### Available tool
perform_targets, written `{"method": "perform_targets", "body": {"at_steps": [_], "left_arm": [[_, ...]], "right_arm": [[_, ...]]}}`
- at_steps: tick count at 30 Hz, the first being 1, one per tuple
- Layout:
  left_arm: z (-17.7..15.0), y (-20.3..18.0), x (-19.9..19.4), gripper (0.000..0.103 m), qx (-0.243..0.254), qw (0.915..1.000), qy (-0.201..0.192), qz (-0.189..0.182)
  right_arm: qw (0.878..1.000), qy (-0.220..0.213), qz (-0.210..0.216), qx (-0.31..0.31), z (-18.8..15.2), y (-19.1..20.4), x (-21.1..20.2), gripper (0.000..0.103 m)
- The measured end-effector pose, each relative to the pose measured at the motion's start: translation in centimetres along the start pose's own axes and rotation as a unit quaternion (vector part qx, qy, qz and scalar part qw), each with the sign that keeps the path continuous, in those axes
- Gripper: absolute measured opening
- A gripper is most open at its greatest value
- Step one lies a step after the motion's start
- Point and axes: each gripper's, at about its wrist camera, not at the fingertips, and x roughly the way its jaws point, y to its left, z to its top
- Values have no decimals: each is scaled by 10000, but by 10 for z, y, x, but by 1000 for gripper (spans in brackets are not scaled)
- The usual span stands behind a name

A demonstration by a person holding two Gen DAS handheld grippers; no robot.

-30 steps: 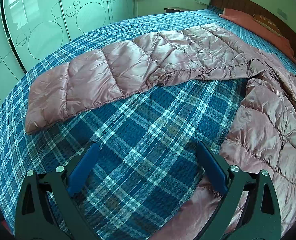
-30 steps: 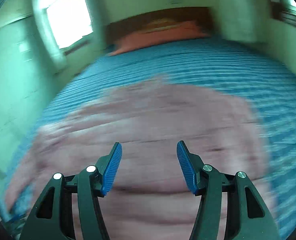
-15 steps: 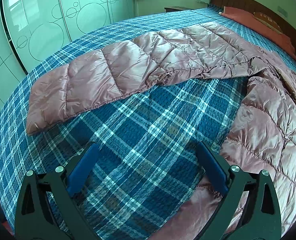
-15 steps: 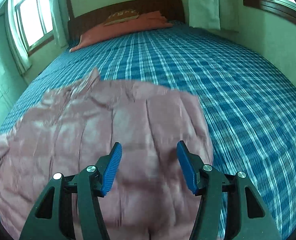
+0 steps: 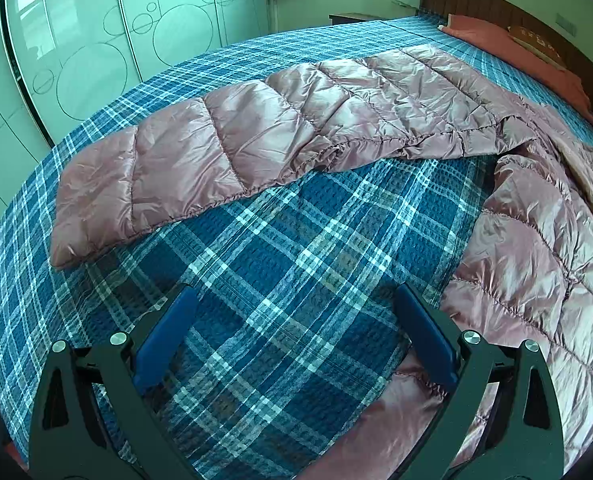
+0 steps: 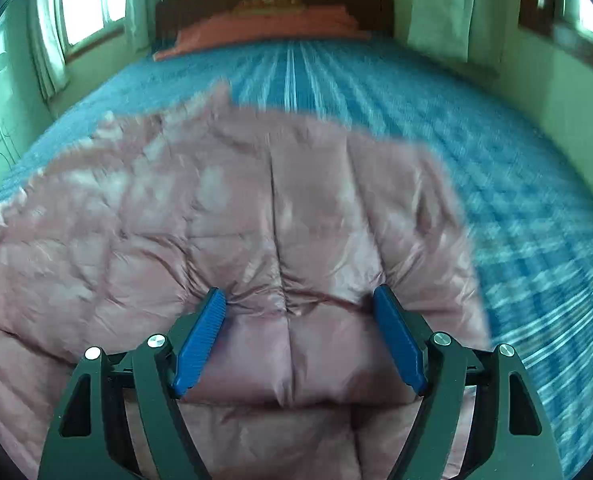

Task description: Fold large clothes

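The pink puffer jacket (image 5: pixel 336 120) lies spread across the plaid bed (image 5: pixel 276 260), one sleeve (image 5: pixel 176 168) stretched out flat, likely so it can be folded in over the body. The left hand-held gripper (image 5: pixel 292 340) hovers released over bare bedspread, its right finger beside the jacket's hem, angled steeply down. The right hand-held gripper (image 6: pixel 300 332) has just been opening; its pads (image 6: pixel 202 336) straddle a puffy ridge of the jacket's body without squeezing it, also tilted down toward the fabric.
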Motion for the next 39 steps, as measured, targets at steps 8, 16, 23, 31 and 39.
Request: {"method": "perform_targets", "body": {"at_steps": [8,16,23,31,39], "left_arm": [[10,59,-15,95,-1011,9910,-106,-872],[24,149,6,82,-2188,9657,-398,-1337],[49,189,25,58,-2786,9500,-688,-1232],[75,191,2,14,-2369,9604,-1221,-814],[104,55,-53,14,-444,9729,-1820,-1352]], "right_arm": [[9999,-111,8,39,0,6,-1,80],[9998,-191,-10,22,-11,1,-9,80],[9998,-215,-27,7,-9,1,-8,80],[9997,-236,-47,-10,-9,1,-8,80],[9997,-247,-49,-8,-9,1,-8,80]]}}
